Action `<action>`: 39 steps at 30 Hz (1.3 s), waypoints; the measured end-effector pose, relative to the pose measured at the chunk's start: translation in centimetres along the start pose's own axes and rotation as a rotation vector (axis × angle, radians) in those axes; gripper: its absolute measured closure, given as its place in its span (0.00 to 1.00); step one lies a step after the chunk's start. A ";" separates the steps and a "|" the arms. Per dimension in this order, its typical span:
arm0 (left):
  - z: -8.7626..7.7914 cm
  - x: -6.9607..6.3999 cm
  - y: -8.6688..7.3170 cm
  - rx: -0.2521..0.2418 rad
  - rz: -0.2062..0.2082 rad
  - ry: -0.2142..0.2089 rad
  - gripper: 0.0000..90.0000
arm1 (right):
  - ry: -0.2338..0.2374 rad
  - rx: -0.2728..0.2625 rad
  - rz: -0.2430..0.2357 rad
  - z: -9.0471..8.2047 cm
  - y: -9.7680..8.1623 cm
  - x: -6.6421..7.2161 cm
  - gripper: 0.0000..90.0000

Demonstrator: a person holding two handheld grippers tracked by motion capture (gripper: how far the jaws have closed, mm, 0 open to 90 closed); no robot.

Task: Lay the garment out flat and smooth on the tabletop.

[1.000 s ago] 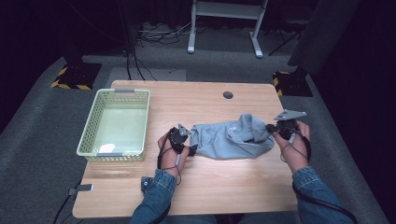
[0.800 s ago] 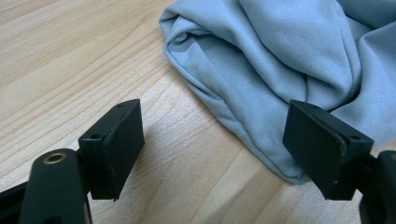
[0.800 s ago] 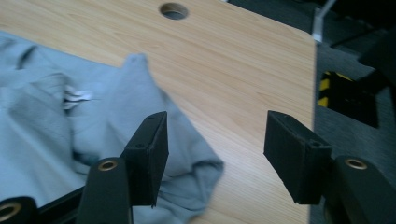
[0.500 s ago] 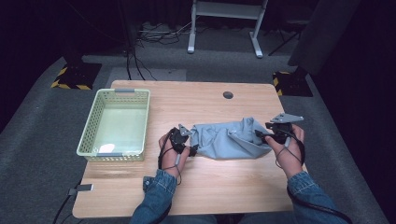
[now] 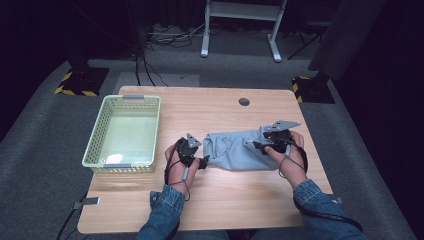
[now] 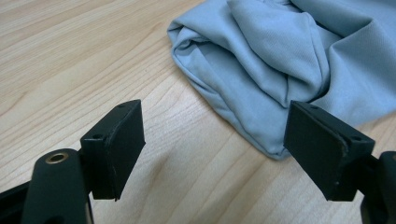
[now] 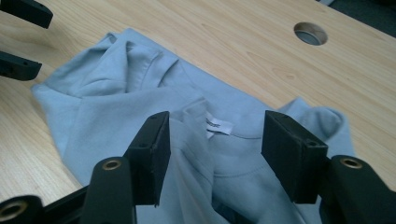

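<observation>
On pale woodgrain table [image 5: 210, 200], soft crumpled blue-grey shirt [image 5: 232, 150], white label [image 7: 218, 126]

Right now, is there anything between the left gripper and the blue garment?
Nothing visible. The left gripper has open jaws, with bare table up to the blue garment, whose near edge lies beside one jaw.

A light blue garment [image 5: 235, 150] lies bunched on the wooden worktop [image 5: 220, 205], stretched between the two grippers. The left gripper [image 5: 204, 162] rests on the worktop with its fingers pointing at the garment's left end, just beside the cloth. The right gripper [image 5: 250, 144] sits over the garment's right end, its fingers lying over the fabric. Well off to the left of the left gripper's fingers stands a pale green basket [image 5: 95, 145]. Beyond the fingers, toward the worktop's far edge, is a round hole [image 5: 244, 101].
</observation>
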State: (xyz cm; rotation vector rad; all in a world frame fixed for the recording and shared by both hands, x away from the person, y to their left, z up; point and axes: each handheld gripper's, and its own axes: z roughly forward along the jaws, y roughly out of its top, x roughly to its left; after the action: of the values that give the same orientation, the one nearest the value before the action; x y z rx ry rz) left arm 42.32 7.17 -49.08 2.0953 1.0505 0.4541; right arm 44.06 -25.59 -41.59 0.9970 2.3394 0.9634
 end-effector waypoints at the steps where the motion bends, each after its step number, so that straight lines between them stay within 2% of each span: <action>1: -0.7 0.2 -0.6 0.005 -0.004 0.010 0.22 | 0.000 0.000 0.000 0.0 0.0 0.0 0.47; 2: -0.8 0.2 -0.6 0.008 0.000 0.008 0.22 | 0.040 0.015 -0.020 1.5 0.6 0.9 0.47; 7: -1.4 0.1 -1.1 0.013 -0.001 0.013 0.22 | 0.078 0.049 -0.032 3.2 0.8 1.9 0.45; 12: -2.3 0.2 -1.5 0.013 0.000 0.023 0.22 | 0.085 0.076 -0.043 4.5 1.0 2.2 0.49; 16: -2.8 0.4 -1.7 0.005 -0.004 0.026 0.22 | 0.106 0.113 -0.041 5.6 1.1 2.1 0.59; 19: -2.9 0.4 -1.7 0.002 -0.003 0.023 0.22 | 0.143 0.139 -0.037 6.0 1.0 2.0 0.74; 20: -2.9 0.4 -1.7 0.002 -0.002 0.023 0.22 | 0.160 0.148 -0.044 6.0 1.0 2.1 0.83; 22: -2.9 0.4 -1.6 0.000 -0.003 0.018 0.22 | 0.177 0.153 -0.051 5.7 0.9 2.2 0.90; 25: -2.8 0.3 -1.5 -0.004 -0.005 0.013 0.22 | 0.187 0.143 -0.071 4.9 1.0 2.4 0.95; 32: -2.6 -0.2 -0.8 -0.009 0.017 0.015 0.22 | 0.207 0.098 -0.103 1.8 0.9 3.2 0.96; 39: -2.2 -0.6 0.1 -0.020 0.030 0.005 0.22 | 0.228 0.065 -0.104 -1.3 -0.4 3.9 0.96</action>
State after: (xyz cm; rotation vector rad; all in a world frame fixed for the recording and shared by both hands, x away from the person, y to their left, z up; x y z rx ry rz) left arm 40.72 7.70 -47.55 2.0958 1.0137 0.4829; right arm 40.51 -23.42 -41.42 0.8159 2.5967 1.0127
